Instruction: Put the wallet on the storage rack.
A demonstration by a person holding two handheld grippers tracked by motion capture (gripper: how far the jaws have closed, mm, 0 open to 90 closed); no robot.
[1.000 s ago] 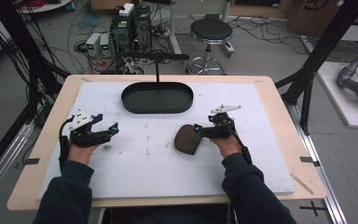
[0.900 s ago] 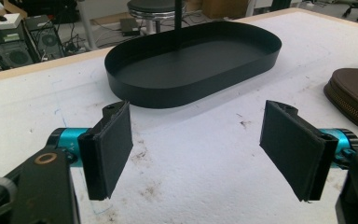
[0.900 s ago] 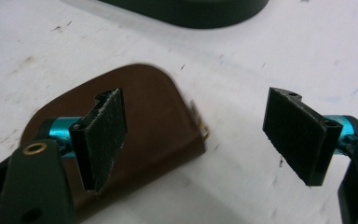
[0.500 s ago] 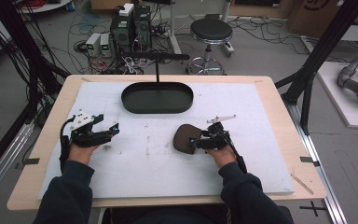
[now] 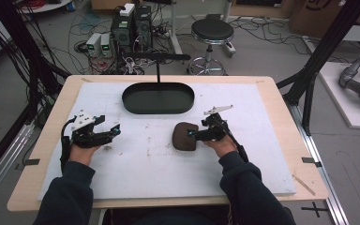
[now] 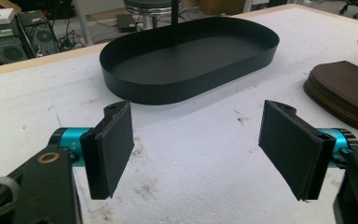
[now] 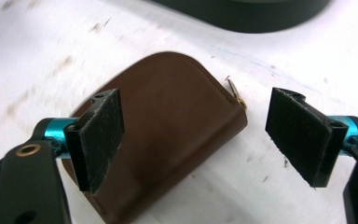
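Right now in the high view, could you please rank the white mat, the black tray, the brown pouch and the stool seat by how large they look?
1. White mat
2. Black tray
3. Stool seat, though it sits farther off
4. Brown pouch

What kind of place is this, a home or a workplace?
Most likely a lab or workshop: electronic boxes and tangled cables lie on the floor, a stool stands behind the table, and black frame posts surround it.

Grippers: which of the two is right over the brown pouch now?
The right gripper: its open fingers straddle the brown zip pouch. The left gripper is also open but rests apart, with bare white table between its fingers.
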